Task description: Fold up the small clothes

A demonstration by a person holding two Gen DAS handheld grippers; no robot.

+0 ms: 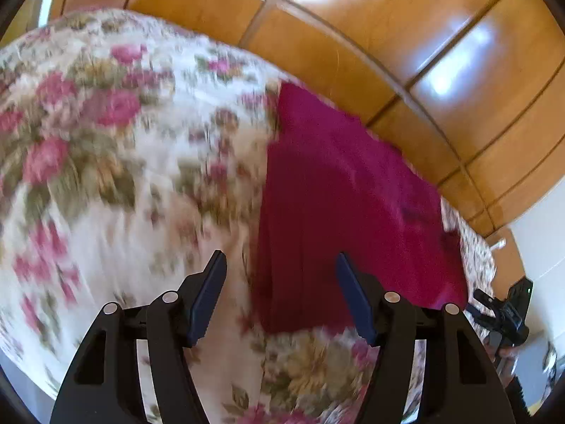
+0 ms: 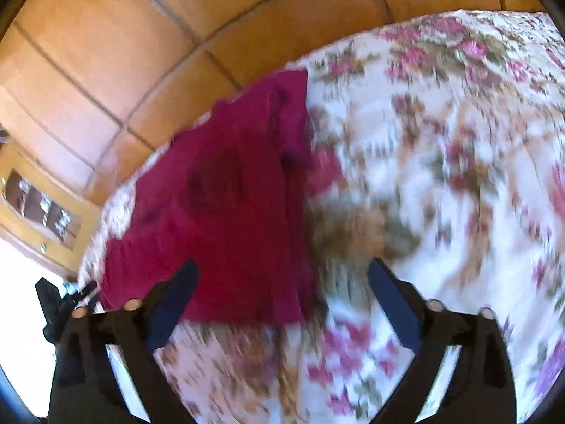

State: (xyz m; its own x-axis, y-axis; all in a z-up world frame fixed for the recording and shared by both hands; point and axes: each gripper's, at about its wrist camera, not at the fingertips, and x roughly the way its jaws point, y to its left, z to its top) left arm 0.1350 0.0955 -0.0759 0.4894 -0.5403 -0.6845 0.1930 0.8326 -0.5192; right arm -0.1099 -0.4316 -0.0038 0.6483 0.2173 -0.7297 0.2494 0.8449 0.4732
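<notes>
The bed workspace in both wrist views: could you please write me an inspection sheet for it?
Surface: floral bedspread, blurred by motion in both views.
Job's things: one dark red garment lying flat on the bedspread near its edge, apparently already folded over; also seen from the right wrist.
Clutter: nothing seen on the bedspread.
Grippers: left gripper open, empty, above the garment's near edge; right gripper open, empty, beside the garment's edge.
Cables: nothing seen.
Surroundings: orange tiled floor; wooden cabinet by the bed, contents too small to tell.
</notes>
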